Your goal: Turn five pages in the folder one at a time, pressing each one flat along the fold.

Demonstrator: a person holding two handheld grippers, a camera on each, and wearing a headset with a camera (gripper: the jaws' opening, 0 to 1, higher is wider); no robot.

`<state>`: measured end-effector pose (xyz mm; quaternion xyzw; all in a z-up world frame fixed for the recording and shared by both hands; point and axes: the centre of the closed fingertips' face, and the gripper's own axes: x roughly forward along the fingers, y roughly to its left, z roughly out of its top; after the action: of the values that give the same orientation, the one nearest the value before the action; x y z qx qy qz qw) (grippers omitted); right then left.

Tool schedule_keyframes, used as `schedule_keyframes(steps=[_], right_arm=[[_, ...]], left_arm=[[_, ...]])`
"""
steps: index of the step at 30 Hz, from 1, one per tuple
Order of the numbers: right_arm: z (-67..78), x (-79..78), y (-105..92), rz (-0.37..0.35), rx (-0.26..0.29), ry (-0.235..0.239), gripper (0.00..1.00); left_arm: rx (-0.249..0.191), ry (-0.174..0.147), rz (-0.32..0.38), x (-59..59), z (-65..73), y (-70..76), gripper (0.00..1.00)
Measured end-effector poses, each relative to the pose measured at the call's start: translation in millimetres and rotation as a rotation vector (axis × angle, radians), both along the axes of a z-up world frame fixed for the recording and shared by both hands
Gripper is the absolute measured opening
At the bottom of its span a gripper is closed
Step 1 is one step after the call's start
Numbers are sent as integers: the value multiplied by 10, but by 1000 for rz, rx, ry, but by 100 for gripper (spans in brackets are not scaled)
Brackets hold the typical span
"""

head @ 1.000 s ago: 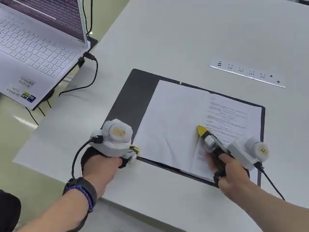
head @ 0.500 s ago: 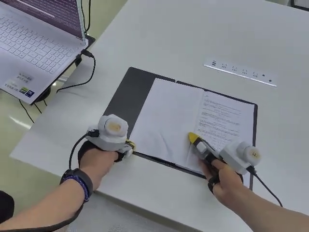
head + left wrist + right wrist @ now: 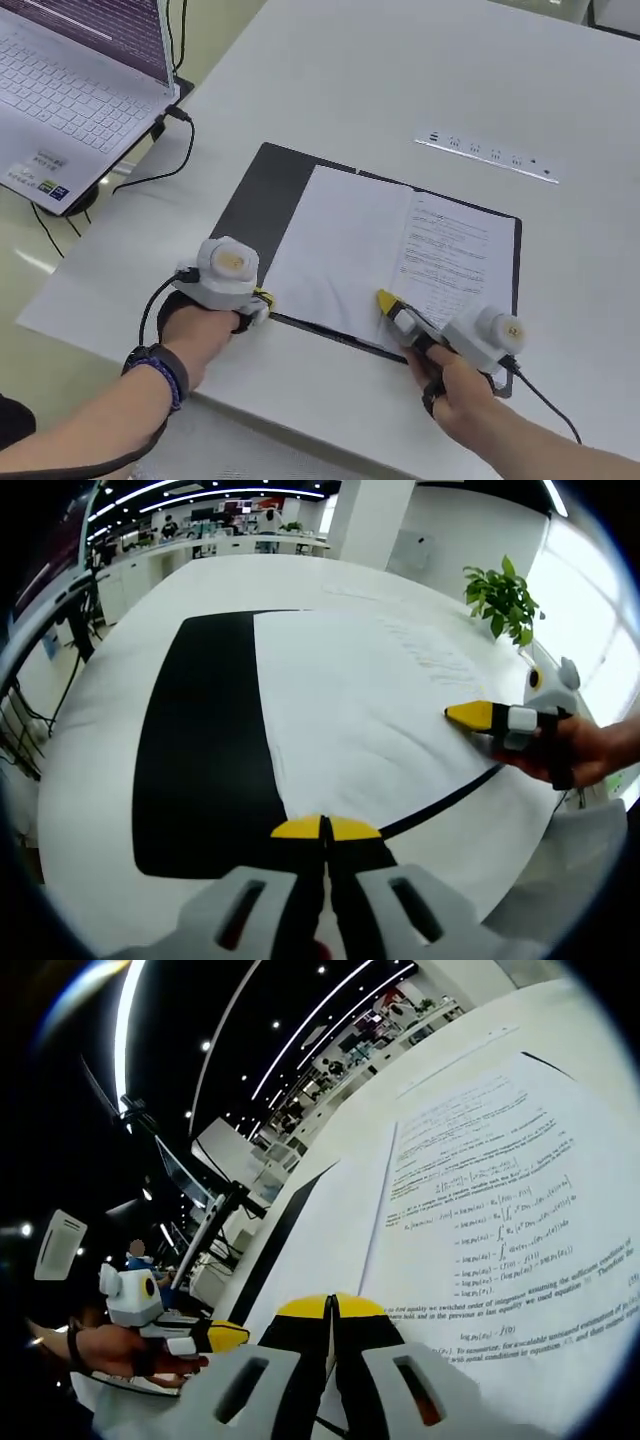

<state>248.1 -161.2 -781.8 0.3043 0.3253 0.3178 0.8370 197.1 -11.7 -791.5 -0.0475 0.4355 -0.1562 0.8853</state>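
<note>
White table point(image 3: 330, 70), folder point(image 3: 255, 195), right hand-held gripper point(image 3: 386, 300) closed, tip on page point(image 3: 340, 240), left hand-held gripper point(image 3: 262, 299) closed

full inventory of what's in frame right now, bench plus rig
table: 1, white, under everything
folder: 1, black, open flat, centre of the table
blank page: 1, white, over the folder's left half
printed page: 1, white with black text, on the folder's right half
laptop: 1, white, open, far left
cable: 1, black, beside the laptop
socket strip: 1, white, beyond the folder
plant: 1, green, background
left gripper: 1, white, yellow tips, shut, at the folder's near edge
right gripper: 1, same colours, shut, tips on paper by the fold
left hand, right hand: each holding a gripper
</note>
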Motion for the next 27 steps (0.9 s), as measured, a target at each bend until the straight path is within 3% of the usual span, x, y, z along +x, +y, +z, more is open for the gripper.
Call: schedule_keyframes(steps=[10,15,27], right_arm=[[7,-251,12,19,2,8,0],[9,-377,19,62,-10,6,0],[-3,-533,-27,57,12,26,0]], left_arm=[[-9,3,3,-8,-1,10,0],[-4,-2,5,-8,0,15,0],[14,0,-10,-9,-7,13,0]])
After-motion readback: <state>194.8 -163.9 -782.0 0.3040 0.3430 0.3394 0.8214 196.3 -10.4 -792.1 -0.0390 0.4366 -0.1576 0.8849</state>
